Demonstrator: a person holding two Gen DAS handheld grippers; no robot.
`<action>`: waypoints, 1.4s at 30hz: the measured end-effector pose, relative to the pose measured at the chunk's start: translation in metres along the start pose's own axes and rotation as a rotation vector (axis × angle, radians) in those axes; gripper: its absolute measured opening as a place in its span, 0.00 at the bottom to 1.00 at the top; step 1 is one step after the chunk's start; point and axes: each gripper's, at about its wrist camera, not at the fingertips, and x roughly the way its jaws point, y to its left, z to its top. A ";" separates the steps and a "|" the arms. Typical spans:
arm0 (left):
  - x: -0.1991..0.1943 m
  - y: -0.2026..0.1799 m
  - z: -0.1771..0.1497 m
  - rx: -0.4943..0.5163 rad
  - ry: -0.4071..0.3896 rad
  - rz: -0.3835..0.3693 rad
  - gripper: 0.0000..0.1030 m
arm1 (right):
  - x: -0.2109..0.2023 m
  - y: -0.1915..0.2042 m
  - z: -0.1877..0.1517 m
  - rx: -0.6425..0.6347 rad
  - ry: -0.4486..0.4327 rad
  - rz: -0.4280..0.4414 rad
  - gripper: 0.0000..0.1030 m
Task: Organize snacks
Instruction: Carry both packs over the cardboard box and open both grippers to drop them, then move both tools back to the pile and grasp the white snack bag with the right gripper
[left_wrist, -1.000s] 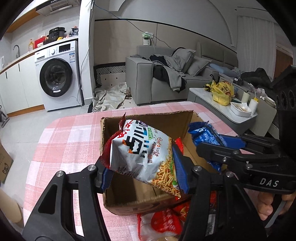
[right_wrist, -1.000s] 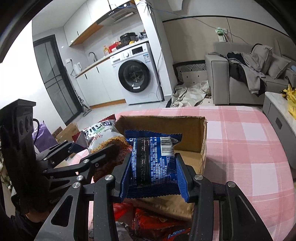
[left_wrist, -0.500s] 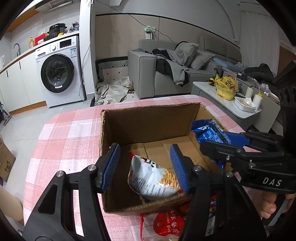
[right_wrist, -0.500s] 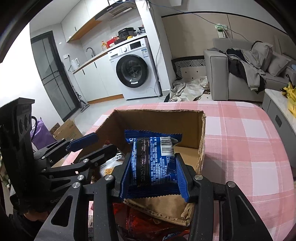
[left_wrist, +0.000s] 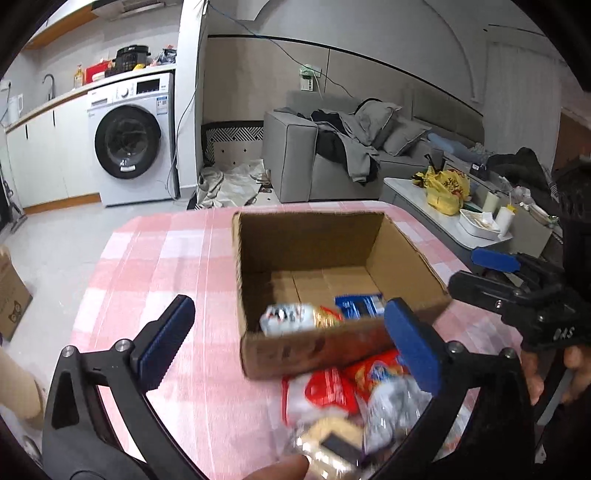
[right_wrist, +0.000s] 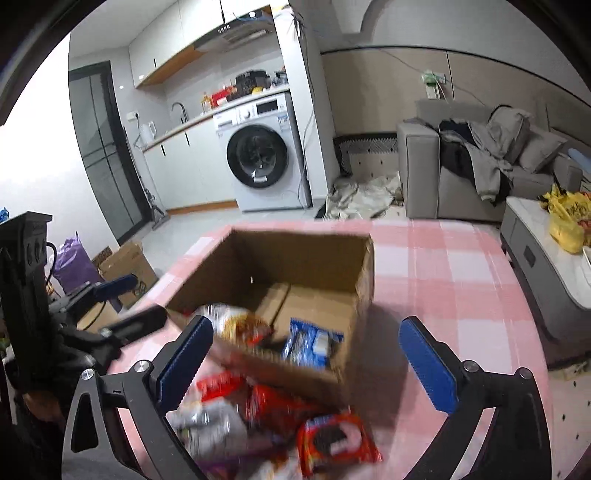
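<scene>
An open cardboard box (left_wrist: 306, 240) (right_wrist: 365, 273) stands on the pink checked table. Inside lie a white and orange snack bag (left_wrist: 295, 317) (right_wrist: 236, 325) and a blue cookie pack (left_wrist: 360, 304) (right_wrist: 310, 343). My left gripper (left_wrist: 291, 350) is open and empty, in front of the box. My right gripper (right_wrist: 306, 362) is open and empty, just before the box's near wall. A blurred pile of loose snacks lies before the box, with a red packet (left_wrist: 328, 387) and a red cookie pack (right_wrist: 336, 439).
The pink checked tablecloth (left_wrist: 166, 266) (right_wrist: 443, 280) runs to the table's far edge. Beyond are a washing machine (left_wrist: 129, 140), a grey sofa with clothes (left_wrist: 351, 147) and a low table with a yellow bag (left_wrist: 445, 188). A cardboard box sits on the floor at the left (right_wrist: 125, 266).
My left gripper let go of the white and orange snack bag, then my right gripper released the blue cookie pack; both now lie in the box. Both grippers opened wide and drew back.
</scene>
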 end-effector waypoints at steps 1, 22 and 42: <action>-0.007 0.004 -0.006 -0.012 -0.006 0.004 0.99 | -0.004 -0.001 -0.005 0.004 0.015 -0.008 1.00; -0.080 0.004 -0.075 0.000 -0.011 0.013 0.99 | -0.061 0.018 -0.077 -0.021 0.016 -0.050 1.00; -0.088 -0.019 -0.108 0.037 0.041 -0.044 0.99 | -0.063 0.023 -0.114 -0.032 0.101 -0.052 1.00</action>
